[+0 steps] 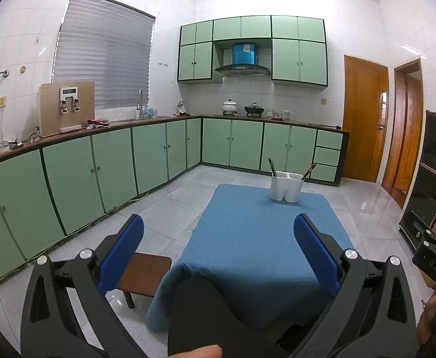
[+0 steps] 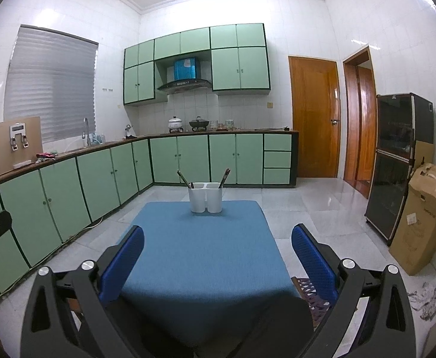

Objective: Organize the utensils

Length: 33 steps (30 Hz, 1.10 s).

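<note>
A white two-compartment utensil holder [image 1: 286,186] [image 2: 205,197] stands at the far end of a table covered with a blue cloth [image 1: 262,238] [image 2: 200,253]. Dark utensil handles [image 2: 183,178] lean out of its left compartment, and brown chopsticks [image 2: 225,176] [image 1: 308,170] lean out of its right one. My left gripper [image 1: 219,223] is open above the near end of the table, with nothing between its blue pads. My right gripper [image 2: 218,235] is open too and holds nothing. Both are well short of the holder.
Green cabinets line the left and far walls. A small brown stool [image 1: 144,274] stands left of the table. A dark cabinet [image 2: 397,161] and a cardboard box [image 2: 423,214] stand at the right. Wooden doors [image 2: 313,116] are behind. A patterned seat [image 2: 310,292] is at the table's right.
</note>
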### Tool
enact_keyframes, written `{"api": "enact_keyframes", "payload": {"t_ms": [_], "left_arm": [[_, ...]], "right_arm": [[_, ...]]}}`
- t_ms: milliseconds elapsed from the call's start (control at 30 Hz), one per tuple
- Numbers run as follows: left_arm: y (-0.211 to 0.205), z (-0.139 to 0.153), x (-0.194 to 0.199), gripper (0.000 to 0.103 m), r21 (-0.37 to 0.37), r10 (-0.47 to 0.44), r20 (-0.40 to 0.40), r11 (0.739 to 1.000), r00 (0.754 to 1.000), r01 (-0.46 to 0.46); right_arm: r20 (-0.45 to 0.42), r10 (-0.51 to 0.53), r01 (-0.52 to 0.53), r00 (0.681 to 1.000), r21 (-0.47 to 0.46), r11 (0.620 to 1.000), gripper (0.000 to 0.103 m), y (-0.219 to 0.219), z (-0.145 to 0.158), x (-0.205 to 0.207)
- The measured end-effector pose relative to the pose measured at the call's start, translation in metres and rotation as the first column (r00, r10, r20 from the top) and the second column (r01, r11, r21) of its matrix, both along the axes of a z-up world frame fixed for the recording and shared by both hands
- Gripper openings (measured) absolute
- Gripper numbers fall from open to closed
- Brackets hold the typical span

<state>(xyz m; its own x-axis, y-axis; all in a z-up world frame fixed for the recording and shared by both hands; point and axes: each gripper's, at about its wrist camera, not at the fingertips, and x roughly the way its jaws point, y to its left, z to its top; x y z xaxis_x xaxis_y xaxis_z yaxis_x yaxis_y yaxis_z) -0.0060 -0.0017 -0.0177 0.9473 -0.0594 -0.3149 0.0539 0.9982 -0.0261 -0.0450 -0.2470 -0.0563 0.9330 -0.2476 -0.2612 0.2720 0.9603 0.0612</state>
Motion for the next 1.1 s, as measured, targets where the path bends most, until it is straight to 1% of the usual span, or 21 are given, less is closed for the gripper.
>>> {"api": "enact_keyframes", "payload": {"t_ms": [167, 433, 1100], "left_arm": [[0.000, -0.002, 0.001, 0.098, -0.004, 0.003, -0.005, 1.000, 1.000, -0.003], [-0.001, -0.001, -0.007, 0.098, 0.000, 0.020, 0.019, 1.000, 1.000, -0.020], [-0.007, -0.005, -0.014, 0.098, 0.001, 0.026, 0.033, 1.000, 0.999, -0.026]], "right_arm": [[0.003, 0.003, -0.003, 1.000, -0.007, 1.000, 0.097, 0.005, -0.001, -0.002], [0.012, 0.003, -0.003, 1.000, -0.018, 1.000, 0.097, 0.007, 0.001, -0.006], [0.018, -0.010, 0.010, 1.000, -0.011, 1.000, 0.097, 0.004, 0.001, -0.009]]}}
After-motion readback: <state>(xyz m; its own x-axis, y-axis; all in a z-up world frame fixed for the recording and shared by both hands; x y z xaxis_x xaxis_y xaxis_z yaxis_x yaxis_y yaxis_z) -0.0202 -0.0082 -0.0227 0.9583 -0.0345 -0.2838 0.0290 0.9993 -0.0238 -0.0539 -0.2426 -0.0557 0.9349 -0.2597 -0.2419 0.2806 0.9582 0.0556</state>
